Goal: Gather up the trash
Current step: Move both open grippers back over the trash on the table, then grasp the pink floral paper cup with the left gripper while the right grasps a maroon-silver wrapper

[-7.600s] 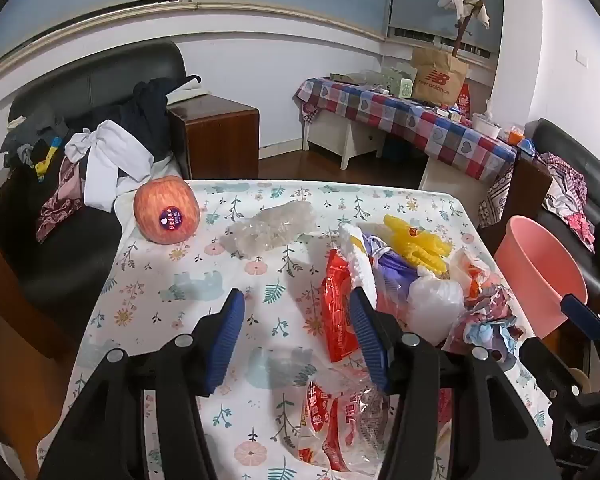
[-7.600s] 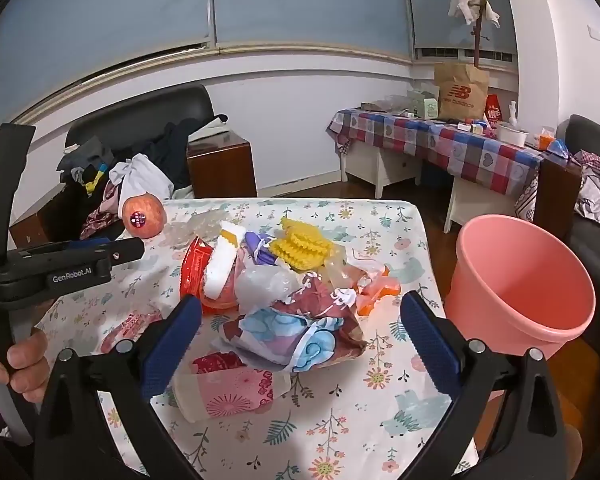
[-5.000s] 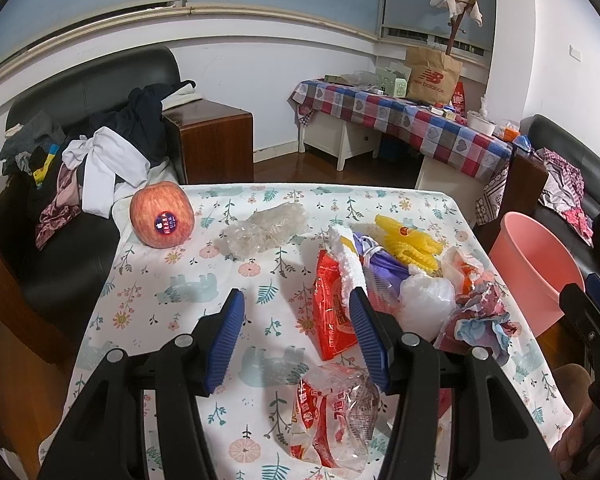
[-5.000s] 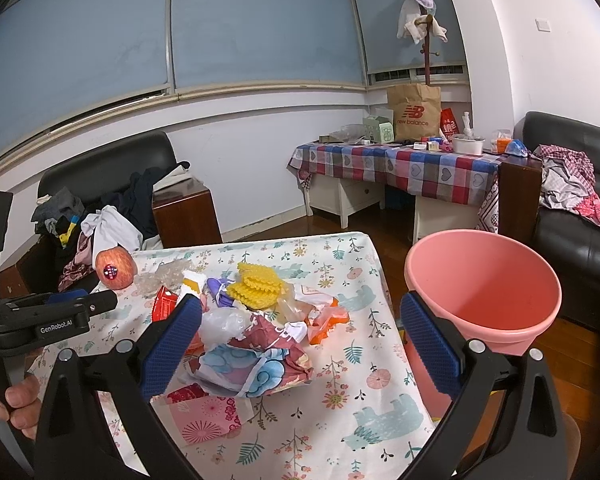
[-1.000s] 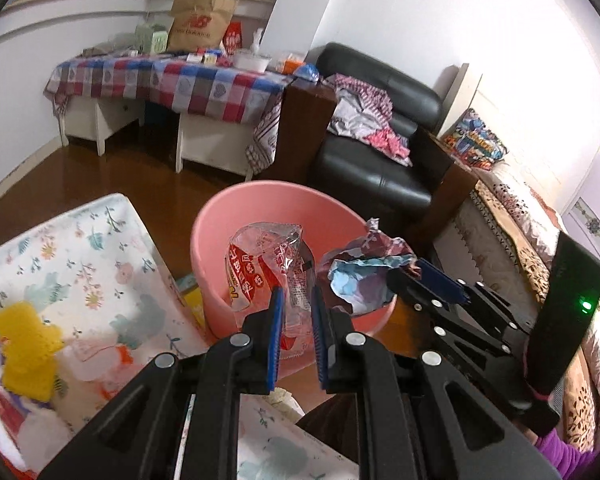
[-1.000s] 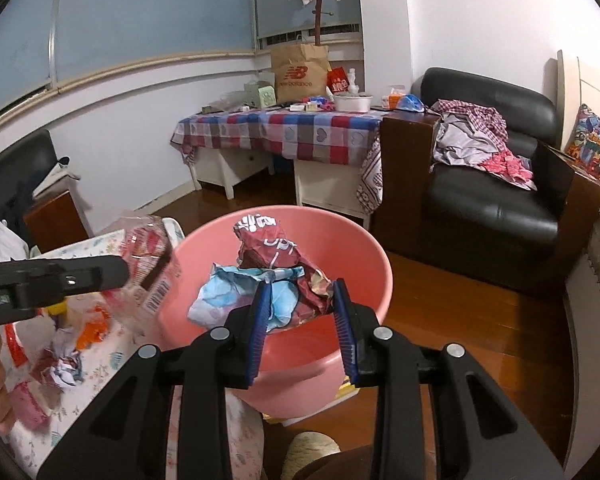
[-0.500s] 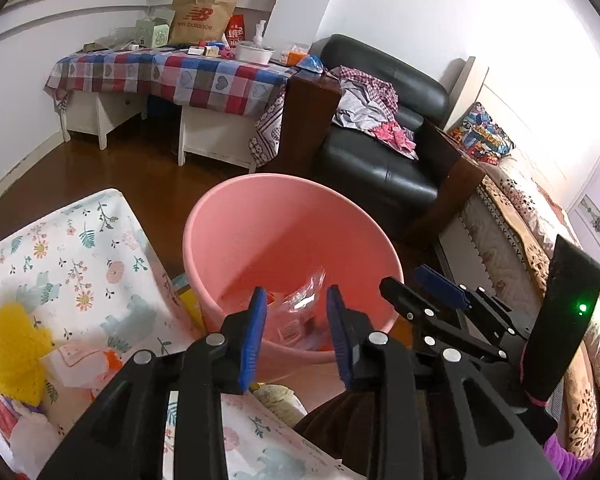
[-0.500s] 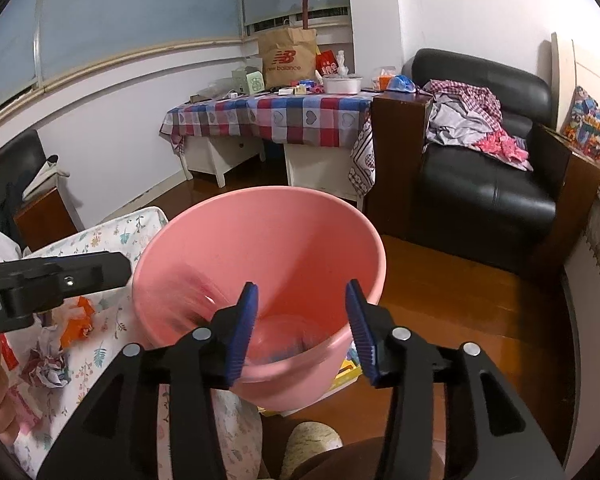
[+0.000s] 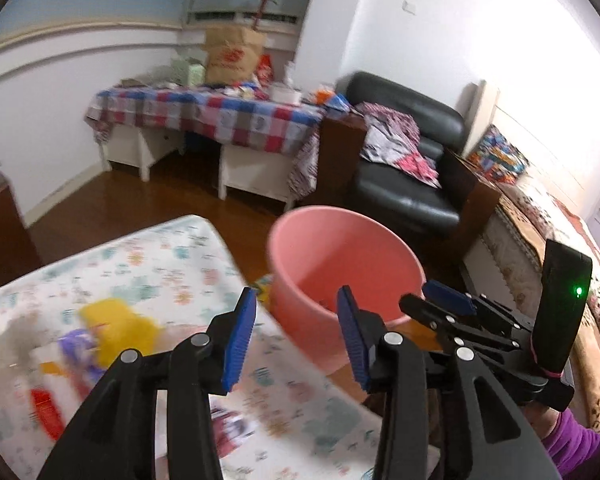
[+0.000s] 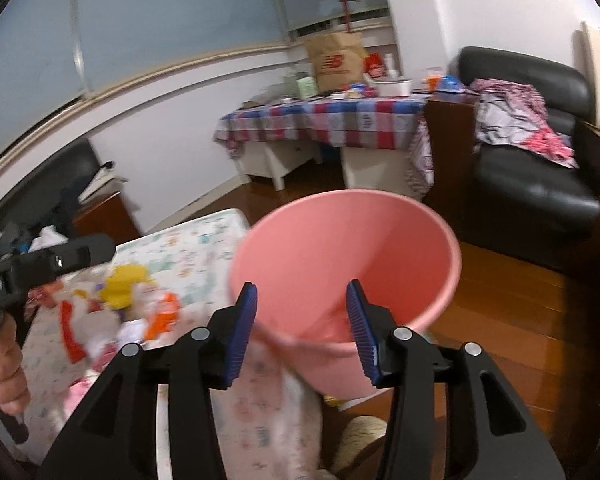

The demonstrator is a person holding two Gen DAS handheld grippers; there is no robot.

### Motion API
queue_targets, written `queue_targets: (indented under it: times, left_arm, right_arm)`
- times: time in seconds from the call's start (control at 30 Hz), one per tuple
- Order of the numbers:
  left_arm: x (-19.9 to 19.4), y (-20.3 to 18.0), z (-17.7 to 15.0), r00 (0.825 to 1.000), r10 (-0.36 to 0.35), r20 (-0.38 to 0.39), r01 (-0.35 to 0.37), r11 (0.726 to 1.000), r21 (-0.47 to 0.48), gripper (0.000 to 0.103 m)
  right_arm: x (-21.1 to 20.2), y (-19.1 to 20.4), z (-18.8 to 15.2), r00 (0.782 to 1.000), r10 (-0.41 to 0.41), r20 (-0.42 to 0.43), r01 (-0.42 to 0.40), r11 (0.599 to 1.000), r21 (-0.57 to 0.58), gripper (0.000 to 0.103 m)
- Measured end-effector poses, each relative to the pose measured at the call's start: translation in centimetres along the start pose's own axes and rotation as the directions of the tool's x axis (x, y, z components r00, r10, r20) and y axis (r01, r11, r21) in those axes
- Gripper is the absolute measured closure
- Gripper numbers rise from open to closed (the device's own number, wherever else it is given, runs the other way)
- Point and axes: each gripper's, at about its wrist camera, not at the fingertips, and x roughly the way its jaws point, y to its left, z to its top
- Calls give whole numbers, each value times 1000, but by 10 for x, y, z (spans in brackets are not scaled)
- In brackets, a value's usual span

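A pink bucket (image 9: 364, 236) stands on the floor beside the floral-cloth table (image 9: 172, 256); it also shows in the right wrist view (image 10: 380, 240). My left gripper (image 9: 296, 336) is open and empty, above the table edge next to the bucket. My right gripper (image 10: 302, 320) is open and empty, just over the bucket's near rim; it also shows in the left wrist view (image 9: 448, 304). Blurred trash lies on the table: a yellow piece (image 9: 116, 324), a red wrapper (image 9: 46, 408), an orange piece (image 10: 162, 316). The bucket's contents are blurred.
A black armchair (image 9: 404, 184) with clothes stands behind the bucket. A checkered-cloth table (image 9: 228, 116) with a brown paper bag (image 9: 234, 56) is at the back. Wooden floor (image 10: 520, 304) lies right of the bucket.
Both grippers dropped their trash into the bucket and have opened wider. Both views have swung left, back toward the table, with motion blur.
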Motion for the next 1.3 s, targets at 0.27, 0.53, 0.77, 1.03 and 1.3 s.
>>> queue_targets:
  times: [0.27, 0.53, 0.77, 1.03, 1.3]
  left_arm:
    - [-74, 55, -18, 988, 131, 78, -126, 990, -65, 61]
    - [-107, 81, -55, 983, 182, 38, -176, 978, -113, 61]
    - [-113, 75, -96, 987, 155, -46, -158, 985, -70, 61]
    - [-98, 53, -120, 988, 14, -154, -6, 999, 47, 61]
    - [-73, 55, -133, 976, -3, -219, 16, 998, 57, 63]
  right_arm:
    - [3, 52, -8, 990, 135, -50, -139, 987, -85, 45]
    - [9, 76, -19, 977, 183, -106, -195, 974, -118, 45]
    - [16, 86, -28, 968, 201, -148, -219, 969, -116, 45]
    - [20, 97, -35, 962, 204, -181, -229, 965, -129, 45]
    - [23, 97, -43, 955, 208, -211, -238, 963, -129, 45]
